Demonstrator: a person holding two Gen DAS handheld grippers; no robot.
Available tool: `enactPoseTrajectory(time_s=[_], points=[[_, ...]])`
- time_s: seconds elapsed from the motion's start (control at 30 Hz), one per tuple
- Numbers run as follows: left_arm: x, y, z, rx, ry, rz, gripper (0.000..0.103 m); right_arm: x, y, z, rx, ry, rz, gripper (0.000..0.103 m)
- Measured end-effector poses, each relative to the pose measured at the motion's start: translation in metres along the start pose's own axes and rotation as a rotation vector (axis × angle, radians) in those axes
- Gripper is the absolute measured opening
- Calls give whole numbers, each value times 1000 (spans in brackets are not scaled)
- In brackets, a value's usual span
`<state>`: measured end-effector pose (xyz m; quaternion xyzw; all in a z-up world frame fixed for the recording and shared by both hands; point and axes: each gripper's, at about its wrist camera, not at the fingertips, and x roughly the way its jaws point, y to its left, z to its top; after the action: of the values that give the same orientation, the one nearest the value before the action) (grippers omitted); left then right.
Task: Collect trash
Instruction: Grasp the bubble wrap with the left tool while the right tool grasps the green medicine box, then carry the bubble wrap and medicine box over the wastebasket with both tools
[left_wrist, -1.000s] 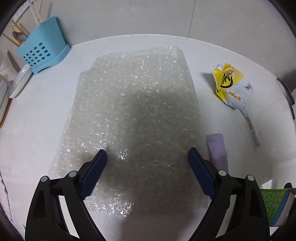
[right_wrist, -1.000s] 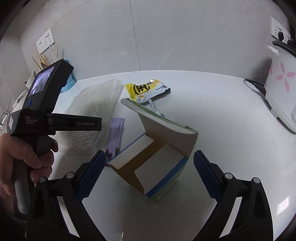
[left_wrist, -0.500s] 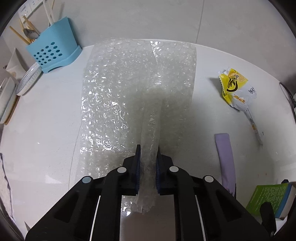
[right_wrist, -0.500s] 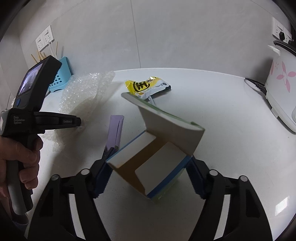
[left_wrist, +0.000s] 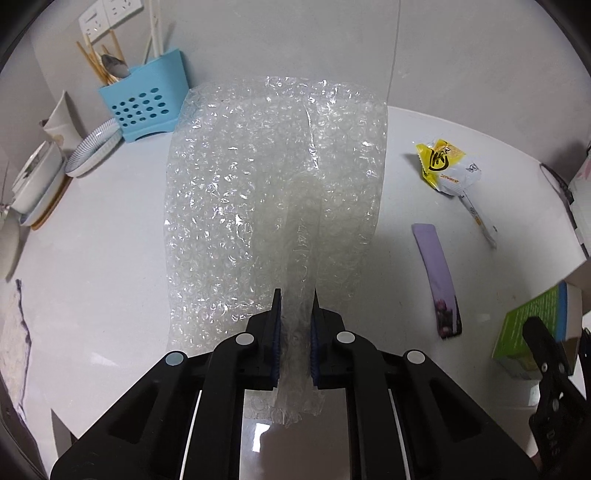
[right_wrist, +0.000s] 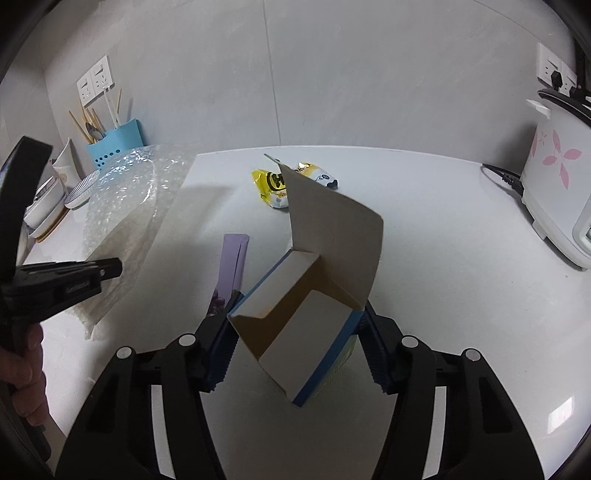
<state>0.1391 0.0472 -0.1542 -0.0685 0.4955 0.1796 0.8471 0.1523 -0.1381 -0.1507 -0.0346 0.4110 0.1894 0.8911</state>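
Note:
My left gripper (left_wrist: 295, 325) is shut on a pinched fold of a clear bubble wrap sheet (left_wrist: 258, 192) and holds it lifted off the white counter; the sheet also shows in the right wrist view (right_wrist: 122, 199). My right gripper (right_wrist: 295, 339) is shut on an open green and blue cardboard box (right_wrist: 306, 317) with its flap standing up; the box also shows in the left wrist view (left_wrist: 535, 332). A yellow snack wrapper (left_wrist: 447, 170) and a purple sachet (left_wrist: 437, 273) lie on the counter. They also show in the right wrist view, the wrapper (right_wrist: 273, 184) and the sachet (right_wrist: 231, 266).
A blue utensil holder (left_wrist: 142, 107) with chopsticks and stacked dishes (left_wrist: 40, 177) stand at the back left. A white rice cooker (right_wrist: 557, 184) with its cord stands at the right. A thin white stick wrapper (left_wrist: 478, 218) lies by the snack wrapper. Wall sockets are behind.
My left gripper closed on the bubble wrap and lifted it. My right gripper closed on the box and raised it off the counter.

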Motion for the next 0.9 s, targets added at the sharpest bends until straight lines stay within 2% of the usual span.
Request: enactPoseTrajectory(time_s=[0.5,0.9], points=[[-52,1,-55,-13,-22,-34,11,-47,14,-19,-16,-36,-4,57],[-88,2,-127,24,-7,-69,11,-117,27,-67,-6,-41,24,57]])
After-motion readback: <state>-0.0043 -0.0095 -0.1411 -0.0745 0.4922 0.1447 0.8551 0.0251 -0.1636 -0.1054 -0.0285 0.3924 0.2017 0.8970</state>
